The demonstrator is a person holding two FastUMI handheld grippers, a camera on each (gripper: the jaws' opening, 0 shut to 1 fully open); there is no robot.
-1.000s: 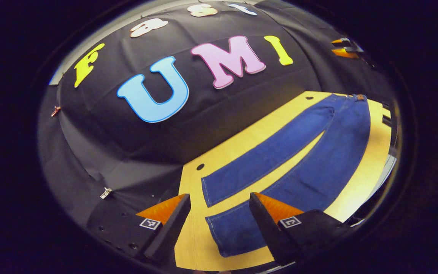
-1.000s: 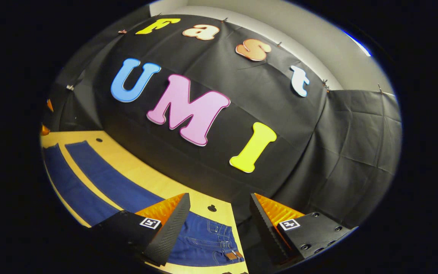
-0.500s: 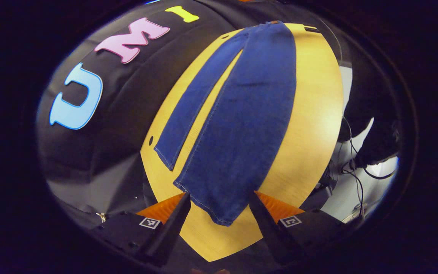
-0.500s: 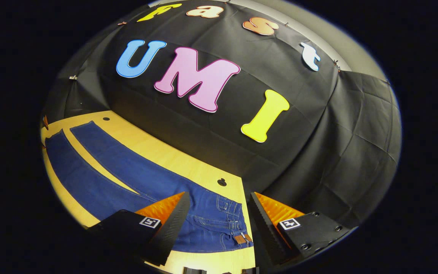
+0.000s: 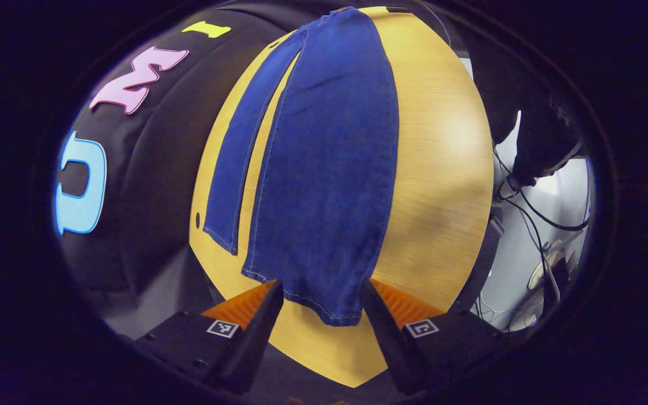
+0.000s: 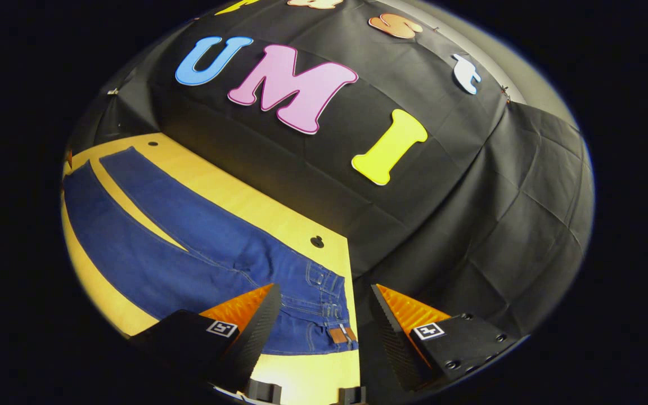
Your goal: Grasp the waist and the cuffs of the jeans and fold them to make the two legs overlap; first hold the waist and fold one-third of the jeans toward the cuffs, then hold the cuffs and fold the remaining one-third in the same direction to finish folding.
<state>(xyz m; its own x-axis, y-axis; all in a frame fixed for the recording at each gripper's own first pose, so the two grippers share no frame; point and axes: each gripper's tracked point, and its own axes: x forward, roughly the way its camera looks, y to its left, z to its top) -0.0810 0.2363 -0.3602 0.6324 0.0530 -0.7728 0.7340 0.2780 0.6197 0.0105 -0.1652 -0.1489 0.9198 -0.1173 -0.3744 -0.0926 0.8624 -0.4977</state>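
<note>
Light wooden table (image 5: 442, 185) carries blue denim jeans (image 5: 324, 169), spread flat, legs apart. Left gripper (image 5: 321, 315) gapes wide over near-leg cuff, not touching. Right gripper (image 6: 324, 318) likewise wide apart above waistband corner by brown leather patch (image 6: 340, 335).

Both views bright and evenly lit from overhead, colours saturated. Strong fisheye bend: table (image 5: 442, 169) edges and jeans (image 5: 324, 169) legs curve hard toward the rim, and detail darkens and smears there. Soft glare patch on the wood right of the jeans in the left gripper view, with a faint shadow band below it. Denim stitching sharp mid-frame. Right gripper view: black cloth wall (image 6: 442, 197) shows creases clearly, no glare; jeans waist (image 6: 324, 315) in focus. No motion blur in either view.
</note>
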